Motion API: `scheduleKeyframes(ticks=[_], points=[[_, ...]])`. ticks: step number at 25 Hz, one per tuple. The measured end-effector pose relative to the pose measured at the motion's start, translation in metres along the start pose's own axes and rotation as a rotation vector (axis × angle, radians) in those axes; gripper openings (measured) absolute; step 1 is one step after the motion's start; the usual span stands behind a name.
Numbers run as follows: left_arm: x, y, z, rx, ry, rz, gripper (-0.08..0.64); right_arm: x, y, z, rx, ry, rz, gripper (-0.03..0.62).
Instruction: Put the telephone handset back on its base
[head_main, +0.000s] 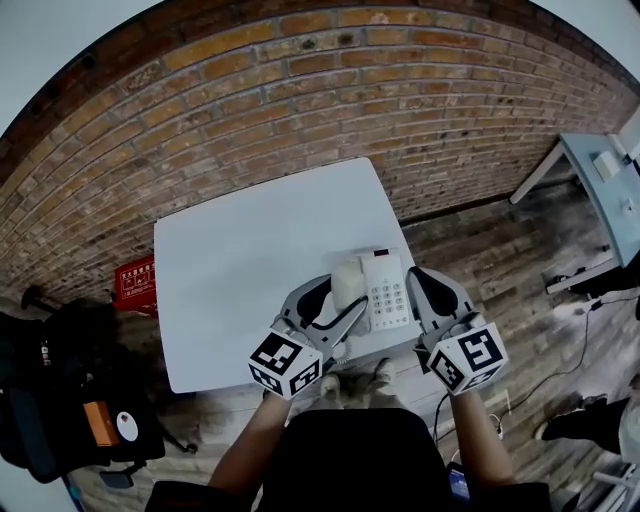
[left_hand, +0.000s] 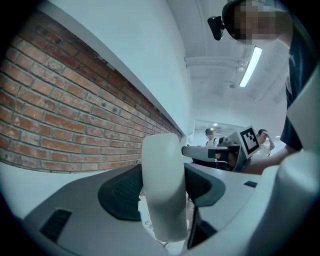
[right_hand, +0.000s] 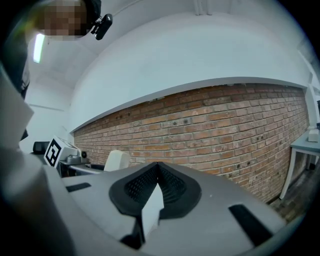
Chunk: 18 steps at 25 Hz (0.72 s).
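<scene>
left fingers: the dark ribbed pads (left_hand: 120, 192) of the left gripper (head_main: 330, 312) are held apart by the smooth white plastic telephone handset (left_hand: 161, 200), clamped on it from both sides.
handset's long axis: in the left gripper view it stands upright across the jaws, with its rounded end poking above them; from the head view it runs away from the person, alongside the keypad.
handset to base: it sits over the left half of the white push-button telephone base (head_main: 392, 292), right where the cradle should be; i cannot tell whether it is touching the cradle or just above it.
the move ahead, as i judge it: straight down and level, keeping the handset's length in line with the cradle before letting go.
right fingers: the right gripper (right_hand: 156, 187) has its jaws drawn narrow on a thin white edge, which looks to be the base's right side.
nearer hand: the left gripper carries the handset; the right gripper is just beside the base and seems to steady it.
arm pose: both forearms reach forward and down, close together, with the marker cubes towards the person.
setting: the base is at the near edge of the white square table (head_main: 240, 260), with a red brick wall (head_main: 300, 90) behind.
</scene>
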<state>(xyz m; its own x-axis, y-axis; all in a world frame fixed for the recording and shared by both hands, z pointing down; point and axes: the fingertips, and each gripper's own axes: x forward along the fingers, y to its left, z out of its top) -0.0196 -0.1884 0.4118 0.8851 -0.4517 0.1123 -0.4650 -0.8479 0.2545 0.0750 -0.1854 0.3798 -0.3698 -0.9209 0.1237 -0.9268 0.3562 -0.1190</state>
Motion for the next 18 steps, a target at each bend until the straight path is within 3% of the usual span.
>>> scheduleKeyframes(ticks=[18], points=[[0.020,0.002,-0.017,-0.006,0.041,0.138,0.255,0.021,-0.018,-0.002,-0.004,0.014,0.146,0.012]])
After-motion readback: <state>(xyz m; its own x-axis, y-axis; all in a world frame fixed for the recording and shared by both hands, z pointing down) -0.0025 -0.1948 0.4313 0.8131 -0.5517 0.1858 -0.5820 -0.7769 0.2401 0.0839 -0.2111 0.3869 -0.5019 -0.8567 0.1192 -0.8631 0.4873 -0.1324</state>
